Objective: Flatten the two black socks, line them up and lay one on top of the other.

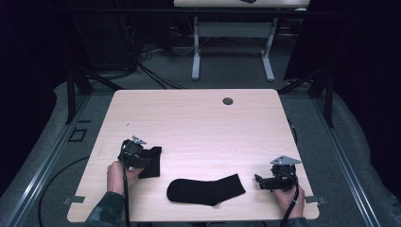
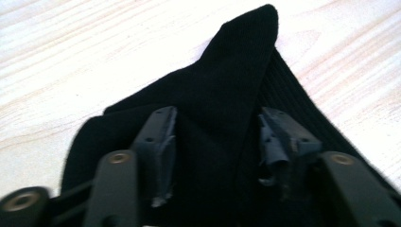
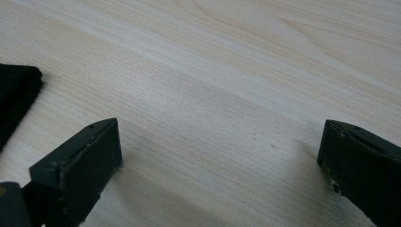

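Two black socks lie on the pale wooden table (image 1: 198, 118). One sock, folded (image 1: 152, 161), is at the front left; my left gripper (image 1: 134, 153) rests over its left part. In the left gripper view the jaws stand half closed with a ridge of the folded sock (image 2: 222, 80) pinched between the pads (image 2: 163, 142). The other sock (image 1: 205, 190) lies flat near the front edge, its cuff toward my right gripper (image 1: 259, 180). That gripper sits low at the front right, pointing left, open (image 3: 217, 156) over bare wood. A corner of the flat sock (image 3: 16, 90) shows ahead of it.
A small round grommet (image 1: 228, 100) sits near the table's far edge. The table's front edge is close behind both hands. Cables trail from each gripper off the front. Another table's legs (image 1: 196, 47) stand beyond on the carpet.
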A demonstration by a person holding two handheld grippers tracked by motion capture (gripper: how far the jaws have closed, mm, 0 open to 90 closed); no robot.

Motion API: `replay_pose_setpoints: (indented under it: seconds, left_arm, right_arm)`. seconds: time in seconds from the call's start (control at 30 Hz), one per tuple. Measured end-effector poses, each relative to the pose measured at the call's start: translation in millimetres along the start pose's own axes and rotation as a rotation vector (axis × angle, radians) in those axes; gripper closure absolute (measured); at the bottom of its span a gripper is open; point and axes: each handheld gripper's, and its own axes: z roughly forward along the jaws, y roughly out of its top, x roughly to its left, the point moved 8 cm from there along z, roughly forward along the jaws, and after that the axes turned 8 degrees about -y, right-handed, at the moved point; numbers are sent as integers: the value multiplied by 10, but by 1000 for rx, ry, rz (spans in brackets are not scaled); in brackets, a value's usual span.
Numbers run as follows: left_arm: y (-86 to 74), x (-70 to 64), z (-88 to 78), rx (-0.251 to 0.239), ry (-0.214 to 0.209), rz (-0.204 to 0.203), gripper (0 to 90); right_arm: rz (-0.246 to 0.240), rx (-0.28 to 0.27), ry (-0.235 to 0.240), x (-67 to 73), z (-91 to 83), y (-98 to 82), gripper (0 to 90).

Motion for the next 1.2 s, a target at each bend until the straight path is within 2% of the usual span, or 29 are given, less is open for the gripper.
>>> replay_pose_setpoints:
  seconds: [0.23, 0.3, 0.43, 0.53, 0.6, 0.73, 0.77, 0.9, 1.07, 1.2]
  left_arm:
    - [-15, -3, -15, -24, 26, 7, 747]
    - [-17, 9, -16, -35, 33, 2, 758]
    - [-19, 29, -33, -57, 7, -23, 780]
    - [-4, 35, -70, -81, 2, -34, 782]
    - [29, 19, -129, -105, 0, -41, 783]
    - [126, -35, -289, -148, 2, -28, 784]
    - [163, -54, -344, -160, 10, -22, 783]
    - [293, -160, -498, -197, -4, -1, 783]
    - [452, -350, -605, -226, -20, 28, 781]
    - [580, -520, -628, -235, -46, 55, 779]
  right_arm:
    - [9, -2, -4, 1, -3, 0, 8]
    - [11, -3, -4, 1, -2, 1, 9]
    - [8, -2, -4, -2, -4, 0, 13]
    - [8, -2, -4, -3, -5, 0, 13]
    - [8, -2, -4, -3, -5, 0, 13]
    - [9, -2, -5, -3, -5, 0, 13]
    - [9, -2, -4, -3, -5, 0, 14]
    - [10, -3, -6, -4, -3, 1, 14]
    - [10, -4, -7, -6, -3, 1, 15]
    - [10, -4, -7, -5, -3, 1, 16]
